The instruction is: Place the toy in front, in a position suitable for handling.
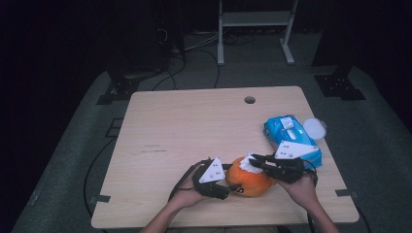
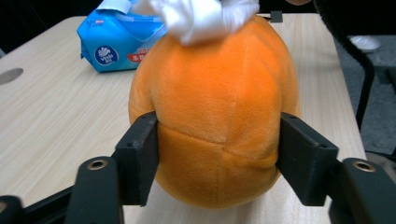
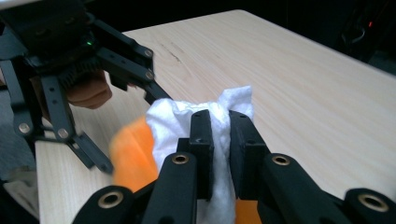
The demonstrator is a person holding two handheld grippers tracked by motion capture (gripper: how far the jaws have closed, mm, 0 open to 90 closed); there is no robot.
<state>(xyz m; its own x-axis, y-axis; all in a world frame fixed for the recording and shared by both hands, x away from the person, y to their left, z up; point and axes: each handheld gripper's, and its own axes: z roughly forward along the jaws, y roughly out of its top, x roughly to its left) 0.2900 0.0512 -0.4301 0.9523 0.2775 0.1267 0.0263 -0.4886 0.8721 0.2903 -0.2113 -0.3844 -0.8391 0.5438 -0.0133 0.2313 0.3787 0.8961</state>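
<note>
Plush pumpkin (image 2: 215, 116), soft and light, dents under my left gripper (image 2: 217, 158) at mid-frame; right gripper (image 3: 220, 140) is clamped on the limp wipe (image 3: 187, 116).

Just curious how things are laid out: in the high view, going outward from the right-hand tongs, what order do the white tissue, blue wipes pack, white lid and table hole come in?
1. White tissue: gripped in the right tongs.
2. Blue wipes pack: just behind.
3. White lid: beyond the pack, at the table's right edge.
4. Table hole: far edge.
</note>
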